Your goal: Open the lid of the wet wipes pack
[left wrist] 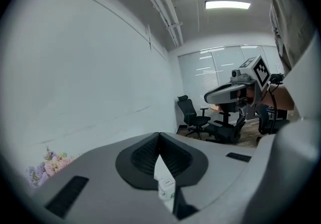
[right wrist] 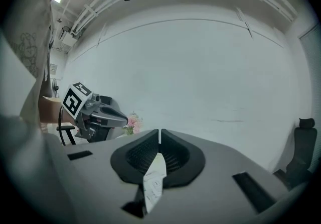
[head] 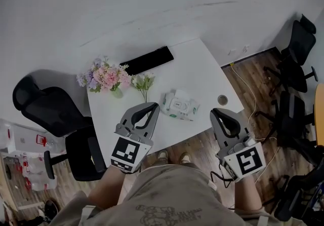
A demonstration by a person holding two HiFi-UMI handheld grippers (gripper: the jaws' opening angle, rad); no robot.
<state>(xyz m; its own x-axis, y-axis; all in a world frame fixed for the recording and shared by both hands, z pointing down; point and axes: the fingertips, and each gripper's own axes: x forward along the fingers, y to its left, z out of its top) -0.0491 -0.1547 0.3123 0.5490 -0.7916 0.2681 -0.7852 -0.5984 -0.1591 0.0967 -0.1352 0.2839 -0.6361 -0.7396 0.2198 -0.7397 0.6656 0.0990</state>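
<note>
The wet wipes pack (head: 180, 106), white with green print, lies near the front of the white table (head: 202, 70). From here I cannot tell whether its lid is up. My left gripper (head: 153, 107) hangs above the table's front edge, left of the pack, with its tips together and nothing held. My right gripper (head: 215, 113) is raised off the table's front right corner, right of the pack, also shut and empty. In the left gripper view the gripper (left wrist: 159, 135) is closed, and a sliver of the pack (left wrist: 165, 187) shows below the tips. The right gripper view shows that gripper (right wrist: 160, 132) closed too.
A bunch of pink and purple flowers (head: 104, 76) and a green sprig (head: 144, 83) stand at the table's left. A black bar-shaped item (head: 147, 60) lies at the back, a small round object (head: 222, 100) near the right edge. Black office chairs (head: 50, 111) (head: 298, 52) flank the table.
</note>
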